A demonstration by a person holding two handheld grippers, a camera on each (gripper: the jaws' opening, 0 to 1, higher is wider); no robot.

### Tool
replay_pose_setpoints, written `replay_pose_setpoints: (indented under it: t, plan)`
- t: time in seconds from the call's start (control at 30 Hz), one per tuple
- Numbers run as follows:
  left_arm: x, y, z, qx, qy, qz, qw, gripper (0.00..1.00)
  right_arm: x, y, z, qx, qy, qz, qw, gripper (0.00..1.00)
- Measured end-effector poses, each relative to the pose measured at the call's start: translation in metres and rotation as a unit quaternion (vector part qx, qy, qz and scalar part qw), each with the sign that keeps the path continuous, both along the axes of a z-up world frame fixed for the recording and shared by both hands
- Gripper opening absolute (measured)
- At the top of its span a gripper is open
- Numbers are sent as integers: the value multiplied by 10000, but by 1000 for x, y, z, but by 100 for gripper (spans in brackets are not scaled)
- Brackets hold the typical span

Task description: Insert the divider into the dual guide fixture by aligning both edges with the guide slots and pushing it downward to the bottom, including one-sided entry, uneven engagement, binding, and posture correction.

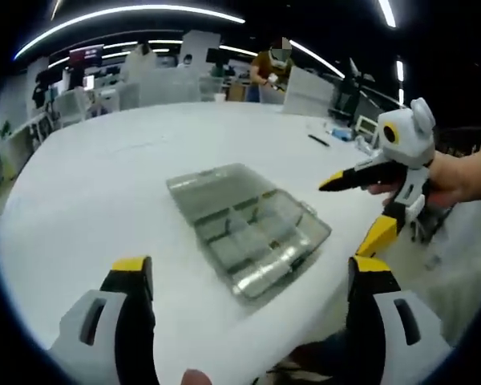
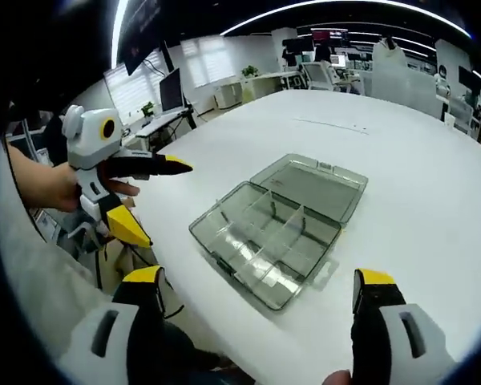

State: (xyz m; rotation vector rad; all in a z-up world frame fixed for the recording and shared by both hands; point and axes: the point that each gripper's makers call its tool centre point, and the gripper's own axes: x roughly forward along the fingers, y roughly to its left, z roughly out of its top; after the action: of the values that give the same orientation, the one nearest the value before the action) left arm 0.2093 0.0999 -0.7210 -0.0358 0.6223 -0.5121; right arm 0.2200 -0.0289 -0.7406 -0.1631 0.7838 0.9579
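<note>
Fixture: clear compartment box (image 2: 268, 241) lying open on the white table (image 2: 401, 160), lid (image 2: 313, 183) folded flat on the far side of its tray, joined along the hinge edge.
Dividers: thin clear walls (image 2: 282, 233) standing upright inside the tray, splitting it into compartments (seating depth hard to judge through the clear plastic).
Left tool: in its own view, jaws spread wide (image 1: 248, 277) on the near side of the box (image 1: 248, 228), holding nothing; seen from the right gripper view (image 2: 140, 196), held in a hand (image 2: 44, 186) off the table edge, to the side of the box, yellow tips apart.
Right tool: jaws wide apart (image 2: 260, 285) just short of the box, nothing between them; in the left gripper view (image 1: 361, 204), held by a hand (image 1: 457, 178) beside the box, tips parted.
</note>
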Motion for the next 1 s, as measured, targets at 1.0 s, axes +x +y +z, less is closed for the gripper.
replay_pose_setpoints:
  t: [1.0]
  plan:
    - [-22, 1, 9, -32, 50, 543, 9985, 99, -13, -19, 11, 177, -48, -779, 9968, 98]
